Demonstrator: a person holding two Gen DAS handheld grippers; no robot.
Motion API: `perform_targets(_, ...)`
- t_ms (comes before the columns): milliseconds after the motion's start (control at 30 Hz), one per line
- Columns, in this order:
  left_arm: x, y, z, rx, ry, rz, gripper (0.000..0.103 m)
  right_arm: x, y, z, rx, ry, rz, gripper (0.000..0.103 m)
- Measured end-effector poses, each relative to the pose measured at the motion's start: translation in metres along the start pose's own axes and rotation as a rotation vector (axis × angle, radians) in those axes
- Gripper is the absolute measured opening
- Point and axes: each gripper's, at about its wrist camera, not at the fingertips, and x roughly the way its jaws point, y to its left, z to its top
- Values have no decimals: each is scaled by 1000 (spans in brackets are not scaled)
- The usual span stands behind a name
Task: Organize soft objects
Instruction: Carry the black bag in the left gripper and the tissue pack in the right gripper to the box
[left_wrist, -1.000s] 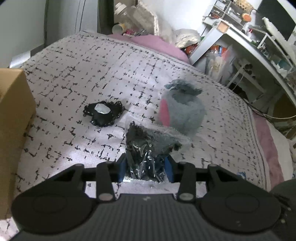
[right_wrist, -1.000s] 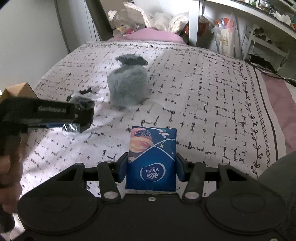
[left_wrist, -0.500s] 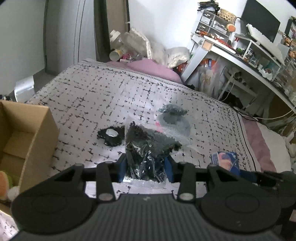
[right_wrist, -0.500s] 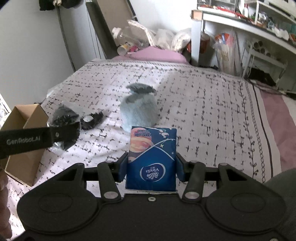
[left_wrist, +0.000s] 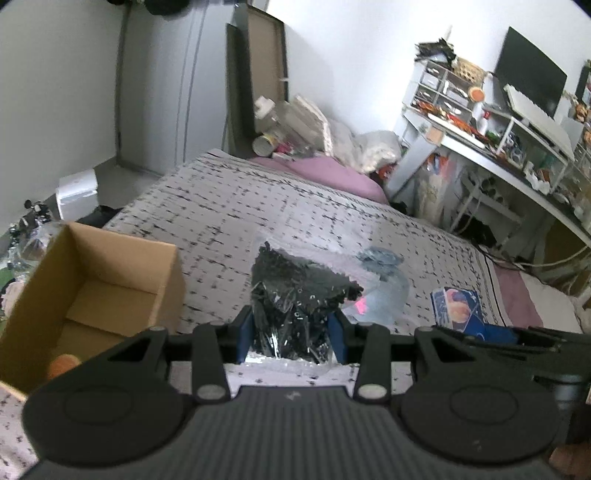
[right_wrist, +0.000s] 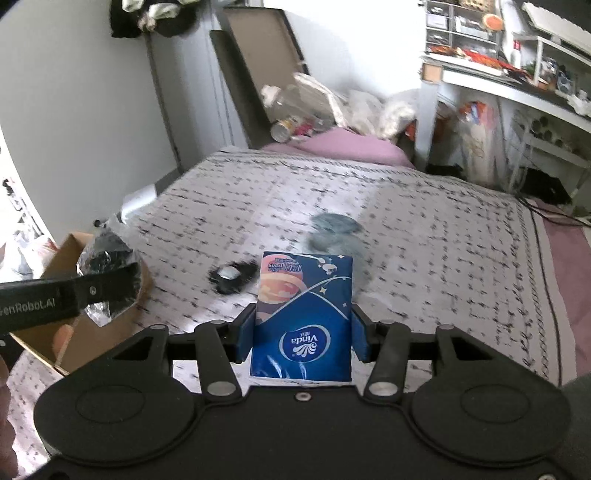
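My left gripper is shut on a clear plastic bag of black fabric and holds it above the bed, just right of an open cardboard box. My right gripper is shut on a blue Vinda tissue pack, also raised above the bed. The tissue pack shows at the right of the left wrist view. A grey fluffy pouch and a small black item with a white centre lie on the patterned bedspread. The left gripper with its bag hangs over the box.
An orange soft thing lies inside the box. A pink pillow and bottles sit at the bed's far end. A cluttered white desk runs along the right. A white box stands on the floor at left.
Both grippers have risen and pulled back with their loads. The left gripper has swung left toward the cardboard box, which now shows far more of its inside.
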Motion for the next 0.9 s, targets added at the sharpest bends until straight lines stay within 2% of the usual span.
perform_targets(267, -27, 37, 3, -42, -31, 46, 41, -1, 29, 13, -46, -34, 54, 50)
perform_targets(467, -39, 68, 5, -64, -50, 125, 41, 0, 49, 18, -72, -36, 104, 50)
perform_targets(900, -44, 144, -3, -165, -25, 233, 42, 9, 102, 25, -177, -19, 202, 50)
